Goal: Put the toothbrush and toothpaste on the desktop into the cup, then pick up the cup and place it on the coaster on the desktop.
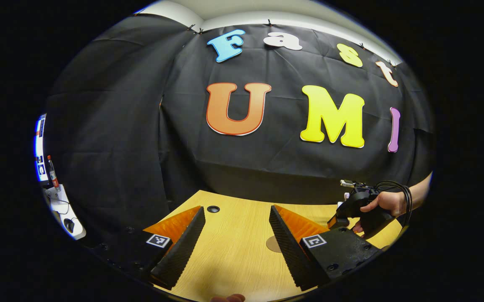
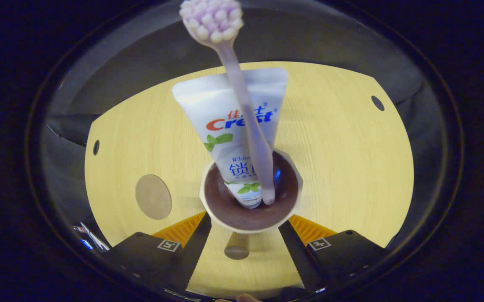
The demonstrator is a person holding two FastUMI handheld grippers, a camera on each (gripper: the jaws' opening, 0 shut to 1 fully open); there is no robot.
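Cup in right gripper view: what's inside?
The cup holds the toothpaste tube and the toothbrush, bristles up, both sticking out past the rim. Their lower ends sit on the dark inside; the bottom beneath them is covered.

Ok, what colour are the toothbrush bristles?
Pale purple and white; the toothbrush bristles show best in the right gripper view, sticking up out of the cup.

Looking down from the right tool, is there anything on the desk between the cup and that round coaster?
No. In the right gripper view, only bare wooden desktop lies between the cup and the coaster.
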